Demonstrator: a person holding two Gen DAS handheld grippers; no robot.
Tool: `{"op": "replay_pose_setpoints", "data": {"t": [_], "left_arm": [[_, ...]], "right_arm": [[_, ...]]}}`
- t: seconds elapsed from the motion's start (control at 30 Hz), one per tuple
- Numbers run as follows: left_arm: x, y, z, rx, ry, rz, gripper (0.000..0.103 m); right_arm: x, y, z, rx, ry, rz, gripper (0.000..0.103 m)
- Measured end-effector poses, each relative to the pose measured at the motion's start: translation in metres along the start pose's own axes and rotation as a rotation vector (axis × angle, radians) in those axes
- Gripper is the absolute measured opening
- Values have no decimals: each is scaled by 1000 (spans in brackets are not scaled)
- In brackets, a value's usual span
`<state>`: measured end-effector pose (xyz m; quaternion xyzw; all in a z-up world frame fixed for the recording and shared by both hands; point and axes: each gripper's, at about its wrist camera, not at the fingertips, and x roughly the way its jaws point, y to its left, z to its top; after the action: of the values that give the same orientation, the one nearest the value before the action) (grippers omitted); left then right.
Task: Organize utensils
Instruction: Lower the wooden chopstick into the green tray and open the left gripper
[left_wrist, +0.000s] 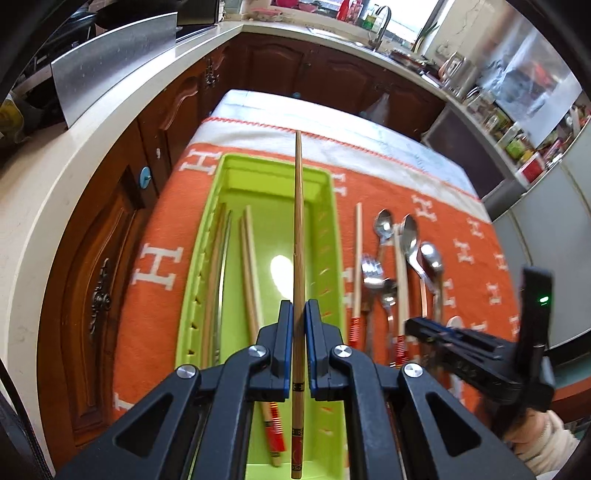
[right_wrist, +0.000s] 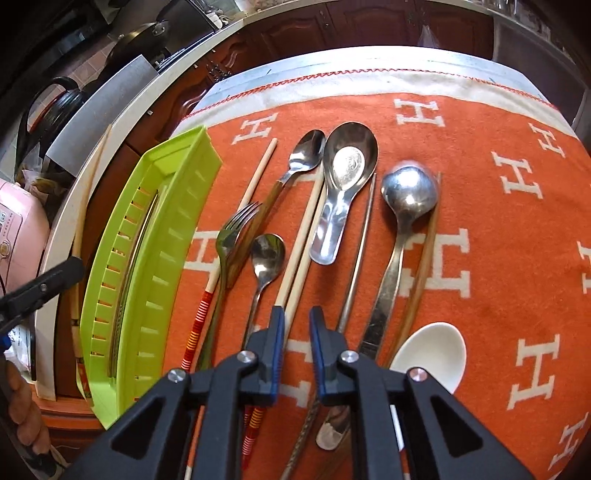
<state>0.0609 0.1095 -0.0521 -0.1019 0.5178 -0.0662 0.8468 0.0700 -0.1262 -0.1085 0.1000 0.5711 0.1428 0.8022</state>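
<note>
My left gripper (left_wrist: 299, 308) is shut on a wooden chopstick (left_wrist: 298, 206), which it holds lengthwise above the lime-green tray (left_wrist: 207, 258). Other chopsticks (left_wrist: 249, 266) lie inside that tray. In the right wrist view my right gripper (right_wrist: 297, 315) hovers over the utensils on the orange cloth (right_wrist: 480, 258). Its jaws stand a narrow gap apart with only cloth showing between them. A pale chopstick pair (right_wrist: 306, 240) runs under its left finger. Around it lie a fork (right_wrist: 229, 236), a small spoon (right_wrist: 267, 254), a metal soup spoon (right_wrist: 347, 166), a round ladle spoon (right_wrist: 410, 192) and a white ceramic spoon (right_wrist: 432, 350).
The green tray (right_wrist: 177, 206) sits at the cloth's left edge, close to a pale counter (left_wrist: 55, 206) and dark wooden cabinets (left_wrist: 110, 240). A pink appliance (right_wrist: 18, 229) and a black kettle (right_wrist: 55, 107) stand on that counter. A person's hand (right_wrist: 22, 406) shows at the lower left.
</note>
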Motion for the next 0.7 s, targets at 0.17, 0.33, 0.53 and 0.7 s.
{"op": "replay_pose_setpoints", "data": {"t": [0.17,0.33,0.53,0.7], "left_arm": [[20,6,-10,13,41,52,4],[29,16,-18,-3,64,117,4],[27,25,-21,-27,51,151,7],[18,26,-18,-38,23,149,19]], "right_arm": [[0,13,-1,-13,-1,-72,14],[2,27,-2,-54,-14,-138,16],[1,28,-4,-55,-10,-138,5],[0,21,-6,-1,-10,-107,4]]}}
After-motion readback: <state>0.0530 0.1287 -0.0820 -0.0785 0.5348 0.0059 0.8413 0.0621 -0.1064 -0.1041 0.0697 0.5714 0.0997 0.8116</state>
